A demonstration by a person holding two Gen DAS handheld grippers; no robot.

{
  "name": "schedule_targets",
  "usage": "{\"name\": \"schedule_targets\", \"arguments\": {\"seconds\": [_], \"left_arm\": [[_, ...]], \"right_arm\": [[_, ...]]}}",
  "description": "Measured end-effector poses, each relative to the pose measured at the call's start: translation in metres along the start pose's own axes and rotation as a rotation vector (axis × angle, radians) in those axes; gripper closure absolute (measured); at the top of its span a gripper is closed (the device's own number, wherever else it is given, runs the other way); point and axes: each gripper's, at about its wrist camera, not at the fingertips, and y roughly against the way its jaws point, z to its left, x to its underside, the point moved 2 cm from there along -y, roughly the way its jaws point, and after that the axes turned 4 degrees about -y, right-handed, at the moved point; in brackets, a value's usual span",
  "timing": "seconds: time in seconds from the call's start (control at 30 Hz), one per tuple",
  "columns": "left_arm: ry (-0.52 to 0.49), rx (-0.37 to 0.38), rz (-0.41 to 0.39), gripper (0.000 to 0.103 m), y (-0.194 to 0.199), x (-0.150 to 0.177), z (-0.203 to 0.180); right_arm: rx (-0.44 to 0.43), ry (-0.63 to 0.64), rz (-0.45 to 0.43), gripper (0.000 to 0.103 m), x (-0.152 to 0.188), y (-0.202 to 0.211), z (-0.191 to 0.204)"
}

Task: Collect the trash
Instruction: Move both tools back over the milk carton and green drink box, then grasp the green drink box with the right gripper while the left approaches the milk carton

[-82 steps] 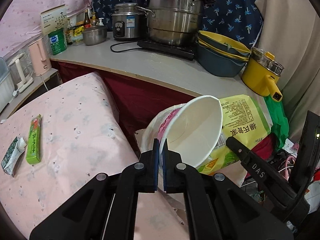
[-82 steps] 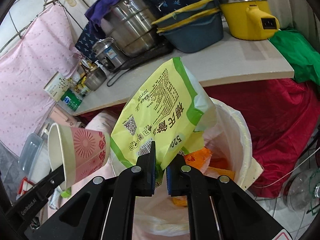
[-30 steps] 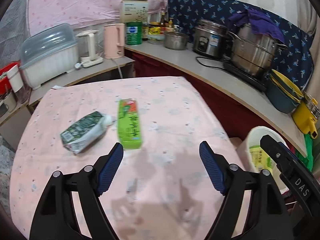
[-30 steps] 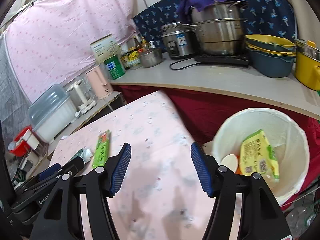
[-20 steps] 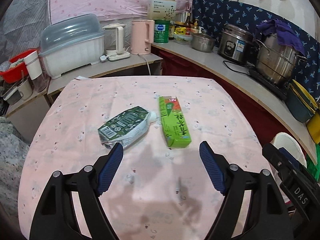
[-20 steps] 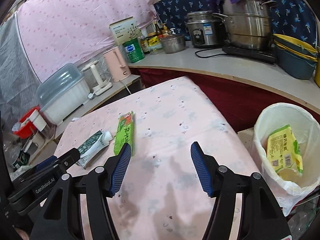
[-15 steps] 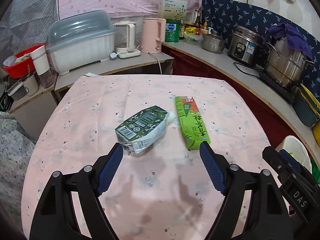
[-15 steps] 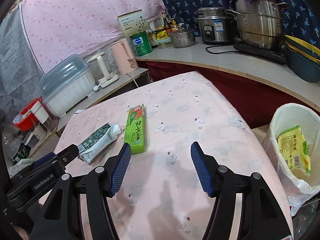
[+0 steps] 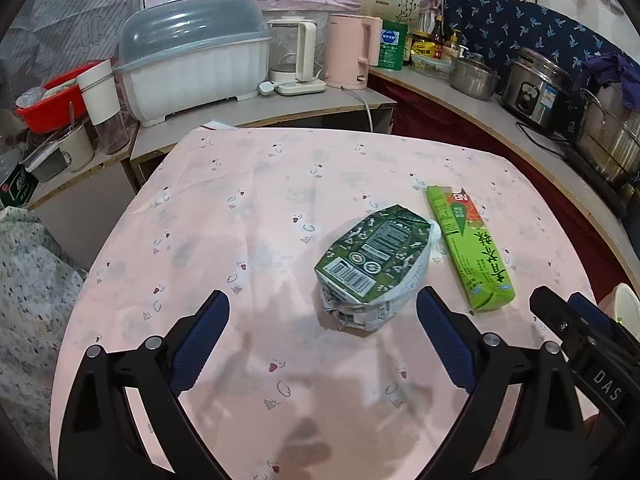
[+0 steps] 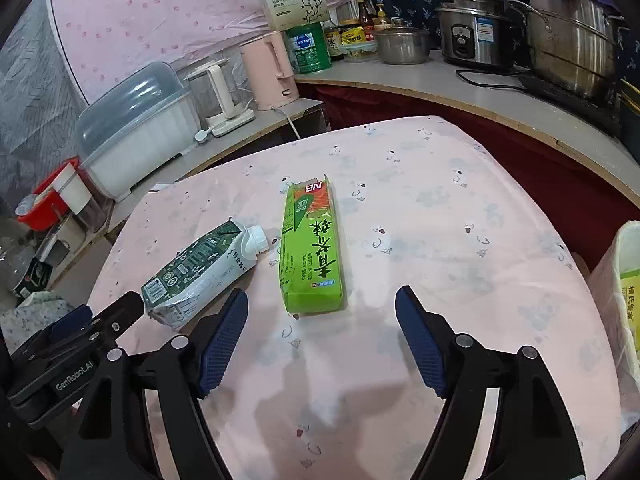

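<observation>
A crushed dark-green carton [image 9: 374,268] with a white cap lies on the pink tablecloth [image 9: 240,216]. A long light-green tea box [image 9: 468,246] lies just right of it. My left gripper [image 9: 322,320] is open and empty, low over the cloth, with the carton just ahead between its fingers. My right gripper [image 10: 320,320] is open and empty, with the tea box [image 10: 312,248] just ahead and the carton [image 10: 200,270] to its left. The lined white trash bin [image 10: 622,292] stands off the table's right edge with a yellow-green bag inside.
A counter runs behind and to the right with a pink kettle [image 9: 352,50], a rice cooker [image 9: 532,88], steel pots [image 10: 568,36] and a covered dish rack [image 9: 192,68]. A red basin [image 9: 52,100] and cups stand at the left.
Both grippers let go of the paper cup and the yellow-green bag at the bin, opened, and swung left over the table. The carton and tea box now lie closer ahead.
</observation>
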Motion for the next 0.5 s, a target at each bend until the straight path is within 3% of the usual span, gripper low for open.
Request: {"name": "schedule_targets", "arguments": {"seconds": [0.17,0.5], "left_arm": [[-0.028,0.004,0.027,0.013,-0.023,-0.005,0.002],[-0.193,0.039,0.031,0.012,-0.058,-0.014,-0.032]], "right_arm": [[0.017,0.014,0.034,0.028,-0.01,-0.032,0.005],[0.037,0.035,0.087,0.028,-0.028,-0.079,0.007]]}}
